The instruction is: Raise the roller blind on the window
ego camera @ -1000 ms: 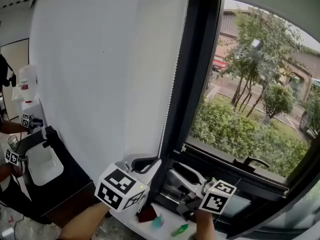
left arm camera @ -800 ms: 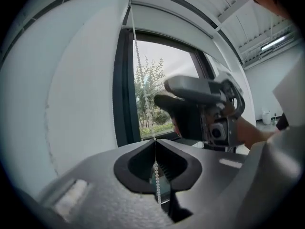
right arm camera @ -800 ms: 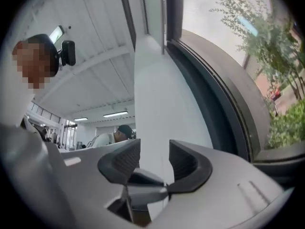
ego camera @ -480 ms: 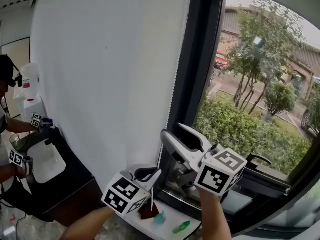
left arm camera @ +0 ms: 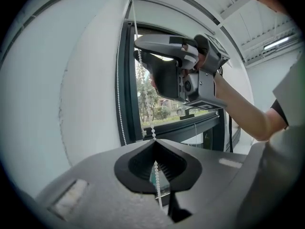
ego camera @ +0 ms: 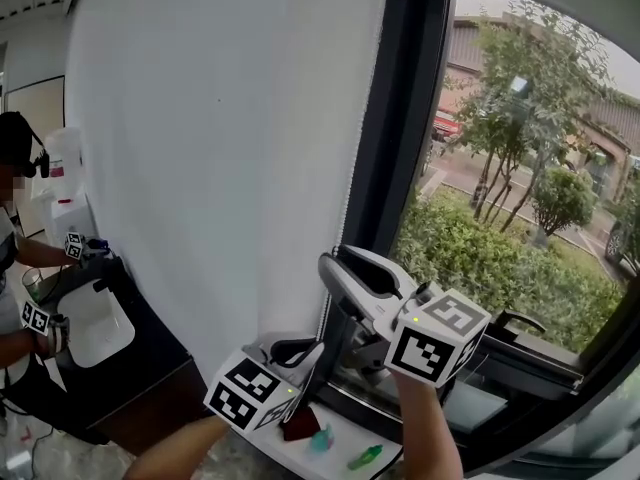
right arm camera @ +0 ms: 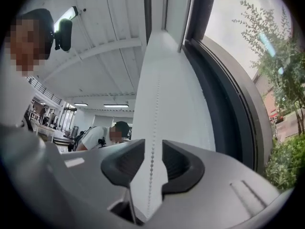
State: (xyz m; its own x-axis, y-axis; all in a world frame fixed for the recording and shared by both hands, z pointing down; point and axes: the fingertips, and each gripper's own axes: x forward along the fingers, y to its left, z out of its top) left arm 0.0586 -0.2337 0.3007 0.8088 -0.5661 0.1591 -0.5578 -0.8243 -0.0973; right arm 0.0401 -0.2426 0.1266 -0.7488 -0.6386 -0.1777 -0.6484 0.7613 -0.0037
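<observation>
The white roller blind (ego camera: 220,148) hangs over the left part of the window, its bead chain (ego camera: 341,218) running down along the dark frame (ego camera: 400,118). Low by the sill, my left gripper (ego camera: 318,346) is shut on the bead chain (left arm camera: 152,128), which passes between its closed tips (left arm camera: 153,140). Just above it, my right gripper (ego camera: 335,266) straddles the same cord. Its jaws are closing with the bead chain (right arm camera: 152,161) between them, and a gap still shows on each side at the tips (right arm camera: 153,149). The right gripper (left arm camera: 143,46) also shows overhead in the left gripper view.
On the white sill lie a dark red thing (ego camera: 296,426) and green items (ego camera: 362,458). A black window handle (ego camera: 515,320) sits at the right. At the far left another person (ego camera: 15,228) works at a white basin (ego camera: 90,330). Trees stand outside.
My right gripper rose from near the sill to the chain above the left gripper, and its jaws narrowed around the cord. The left gripper stayed low, still gripping the chain.
</observation>
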